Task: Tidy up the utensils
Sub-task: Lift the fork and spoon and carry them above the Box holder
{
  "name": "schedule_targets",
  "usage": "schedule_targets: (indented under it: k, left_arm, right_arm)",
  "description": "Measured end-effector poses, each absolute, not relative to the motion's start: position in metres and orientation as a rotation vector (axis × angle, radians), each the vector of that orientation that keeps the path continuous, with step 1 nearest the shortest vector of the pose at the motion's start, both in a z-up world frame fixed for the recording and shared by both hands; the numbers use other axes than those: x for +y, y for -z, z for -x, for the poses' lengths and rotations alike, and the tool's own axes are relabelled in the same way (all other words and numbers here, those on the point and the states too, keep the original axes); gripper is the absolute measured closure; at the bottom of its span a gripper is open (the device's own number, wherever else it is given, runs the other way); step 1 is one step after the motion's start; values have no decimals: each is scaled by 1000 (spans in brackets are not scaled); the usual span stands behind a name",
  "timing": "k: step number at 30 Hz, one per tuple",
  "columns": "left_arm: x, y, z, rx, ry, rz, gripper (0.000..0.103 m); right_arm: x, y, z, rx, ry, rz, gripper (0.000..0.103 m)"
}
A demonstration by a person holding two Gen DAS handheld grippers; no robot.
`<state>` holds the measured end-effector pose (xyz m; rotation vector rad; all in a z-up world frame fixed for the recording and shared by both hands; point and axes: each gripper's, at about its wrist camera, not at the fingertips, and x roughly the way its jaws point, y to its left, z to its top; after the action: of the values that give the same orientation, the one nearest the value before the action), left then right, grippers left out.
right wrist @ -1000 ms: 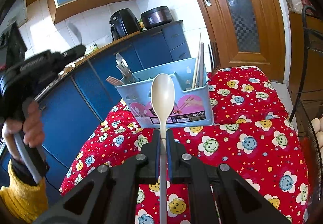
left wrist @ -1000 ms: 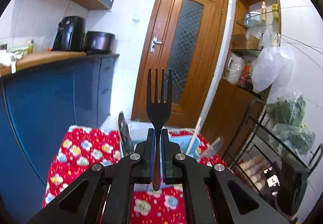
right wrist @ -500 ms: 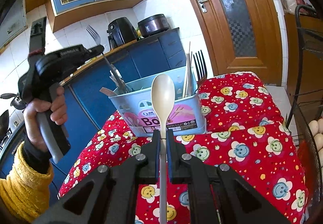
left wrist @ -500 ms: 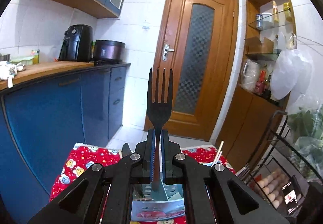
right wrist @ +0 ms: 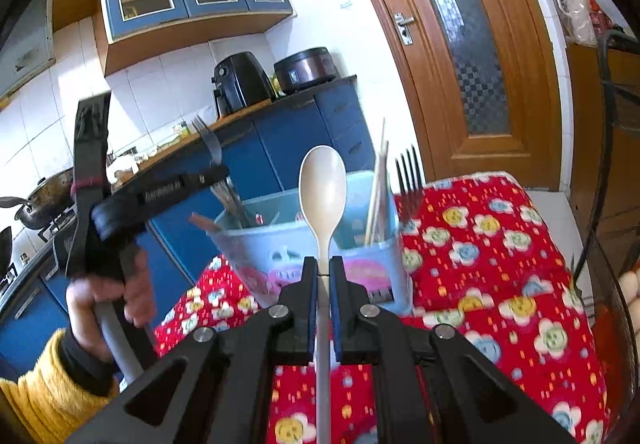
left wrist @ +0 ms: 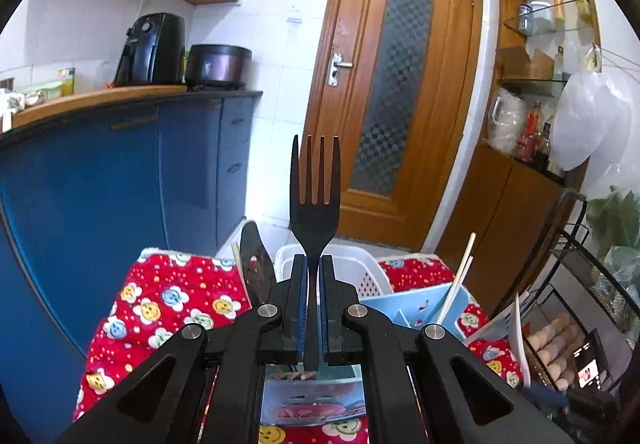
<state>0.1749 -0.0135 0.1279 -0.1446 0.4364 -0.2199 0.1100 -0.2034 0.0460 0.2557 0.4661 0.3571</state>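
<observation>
The black fork (left wrist: 315, 199) stands upright, tines up, clamped by its handle in the closed jaws of the left gripper (left wrist: 314, 276), above the light blue caddy (left wrist: 416, 308); chopsticks (left wrist: 460, 276) lean in the caddy, and a white basket (left wrist: 360, 268) stands behind on the red flowered cloth (left wrist: 172, 300). In the right wrist view, the cream spoon (right wrist: 322, 195) points bowl up in the tightly closed right gripper (right wrist: 323, 276), before the same caddy, which holds chopsticks, another fork (right wrist: 409, 183) and, perhaps, blurred metal utensils (right wrist: 232, 199).
</observation>
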Motion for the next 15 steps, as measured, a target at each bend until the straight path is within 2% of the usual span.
schedule_targets:
  k: [15]
  left_arm:
    - [-15, -114, -183, 467, 247, 148, 98]
  right_arm:
    - [-188, -69, -183, 247, -260, -187, 96]
